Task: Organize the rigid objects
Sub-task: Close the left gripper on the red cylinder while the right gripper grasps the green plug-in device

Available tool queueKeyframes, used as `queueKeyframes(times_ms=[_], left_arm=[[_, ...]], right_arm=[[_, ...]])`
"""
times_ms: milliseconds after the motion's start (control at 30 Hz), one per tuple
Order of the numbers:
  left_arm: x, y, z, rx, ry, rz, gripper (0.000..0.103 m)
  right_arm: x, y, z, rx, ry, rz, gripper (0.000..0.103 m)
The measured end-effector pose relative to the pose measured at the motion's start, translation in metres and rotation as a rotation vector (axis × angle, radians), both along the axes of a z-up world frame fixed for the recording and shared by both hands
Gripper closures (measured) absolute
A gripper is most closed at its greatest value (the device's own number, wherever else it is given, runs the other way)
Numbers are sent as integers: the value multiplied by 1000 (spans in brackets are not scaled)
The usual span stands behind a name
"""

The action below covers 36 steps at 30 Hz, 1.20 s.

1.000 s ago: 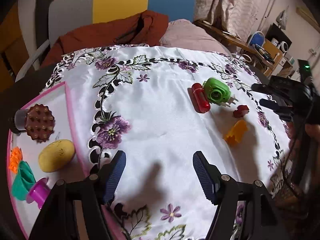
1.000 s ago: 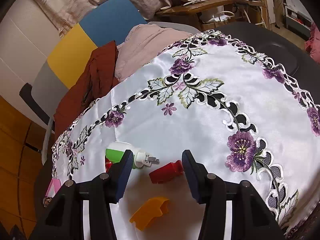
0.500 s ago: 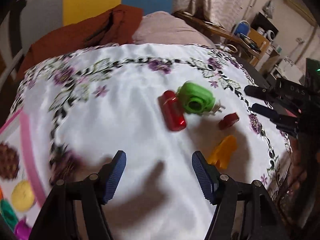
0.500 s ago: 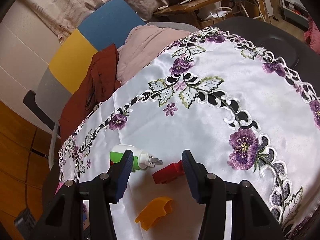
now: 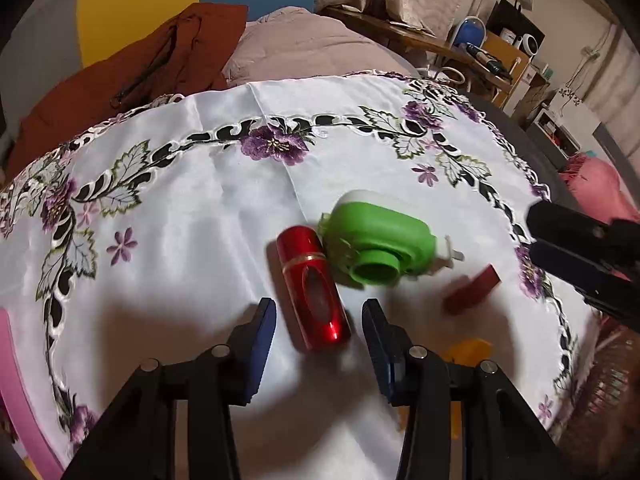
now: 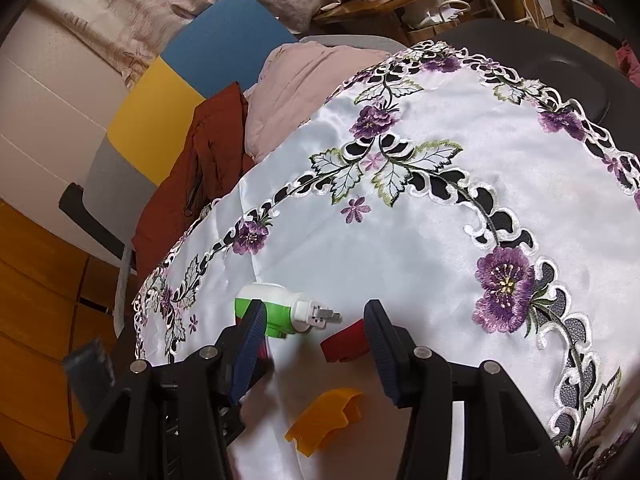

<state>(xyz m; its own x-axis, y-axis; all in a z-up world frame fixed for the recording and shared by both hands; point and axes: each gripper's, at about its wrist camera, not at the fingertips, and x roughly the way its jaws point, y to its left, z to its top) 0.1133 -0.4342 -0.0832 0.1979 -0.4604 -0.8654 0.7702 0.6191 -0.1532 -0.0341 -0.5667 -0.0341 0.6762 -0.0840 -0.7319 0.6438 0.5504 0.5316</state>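
Note:
A shiny red cylinder (image 5: 314,286) lies on the white embroidered cloth, its near end between the open fingers of my left gripper (image 5: 318,326), not gripped. A green and white plug-in device (image 5: 378,242) touches its right side; it also shows in the right wrist view (image 6: 280,310). A small dark red piece (image 5: 472,288) and an orange piece (image 5: 466,354) lie to the right. My right gripper (image 6: 314,334) is open and empty, above the cloth near the dark red piece (image 6: 344,342) and orange piece (image 6: 324,420). It enters the left wrist view at the right (image 5: 576,256).
A pink-rimmed tray's edge (image 5: 16,376) shows at the far left. A chair with brown and pink clothes (image 5: 168,64) stands behind the table. The dark table edge (image 6: 560,52) curves beyond the cloth on the right.
My left gripper has moved right and forward, away from the tray, and now straddles the near end of the red cylinder. My right gripper has barely moved.

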Motion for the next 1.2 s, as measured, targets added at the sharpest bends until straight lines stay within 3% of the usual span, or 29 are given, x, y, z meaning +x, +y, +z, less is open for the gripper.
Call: queueKeyframes(times_ms=[167, 433, 667, 900, 1200], left_arm=[[7, -8, -7, 11, -16, 17, 77], [-4, 44, 9, -62, -10, 70, 77], [-33, 108, 2, -32, -32, 133, 77], [-36, 117, -9, -71, -63, 143, 77], [-34, 123, -12, -124, -51, 152, 77]], right_arm=[[2, 1, -1, -3, 4, 7, 52], [1, 0, -3, -1, 19, 1, 52], [4, 2, -5, -17, 46, 7, 52], [8, 6, -5, -46, 77, 23, 52], [26, 22, -6, -111, 131, 123, 52]])
